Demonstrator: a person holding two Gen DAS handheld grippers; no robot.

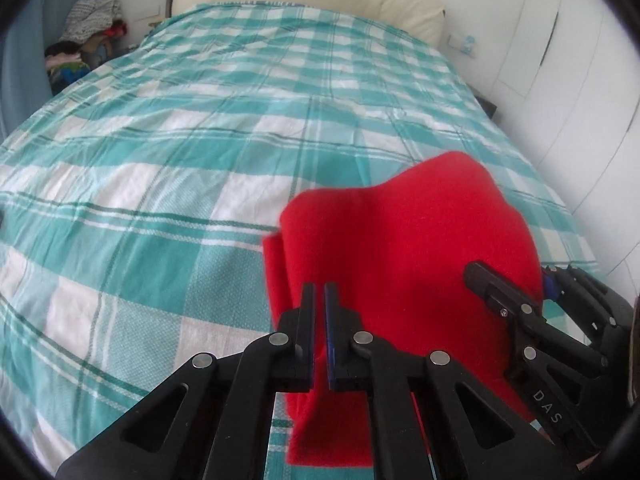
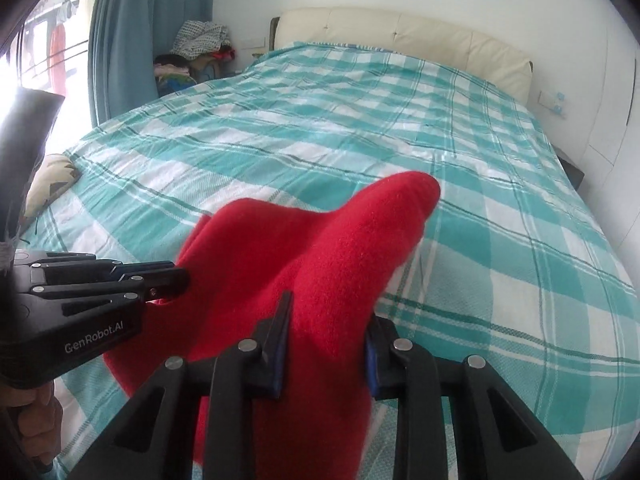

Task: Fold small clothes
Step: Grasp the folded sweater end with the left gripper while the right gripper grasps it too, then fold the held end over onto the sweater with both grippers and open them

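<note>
Both tongs had the red garment (image 1: 404,240) off the checked bedspread (image 1: 160,160), the cloth hanging in a bunched hump between them. The garment sat at about 5 o'clock in the left wrist view and 6 o'clock in the right wrist view, near the foot of the bed.

Left gripper (image 1: 319,300): jaws drawn nearly together, pinching a thin edge of the red fabric, which ran down between the pads. Right gripper (image 2: 326,320): jaws partway closed around a thick fold of the same cloth, pads pressing into it on both sides. In the left wrist view the right gripper showed at 4 o'clock, against the garment's far edge.

Step judged: pick-up and shake-out ahead of folding; no fold was visible yet, and the shape of the piece could not be told.

Next move would call for drawing the two grips apart to stretch the cloth flat, then lowering it onto the bedspread toward 12 o'clock. Risk: the thin left pinch slipping.

Clothes pile (image 2: 200,40) at 11 o'clock, untouched.
</note>
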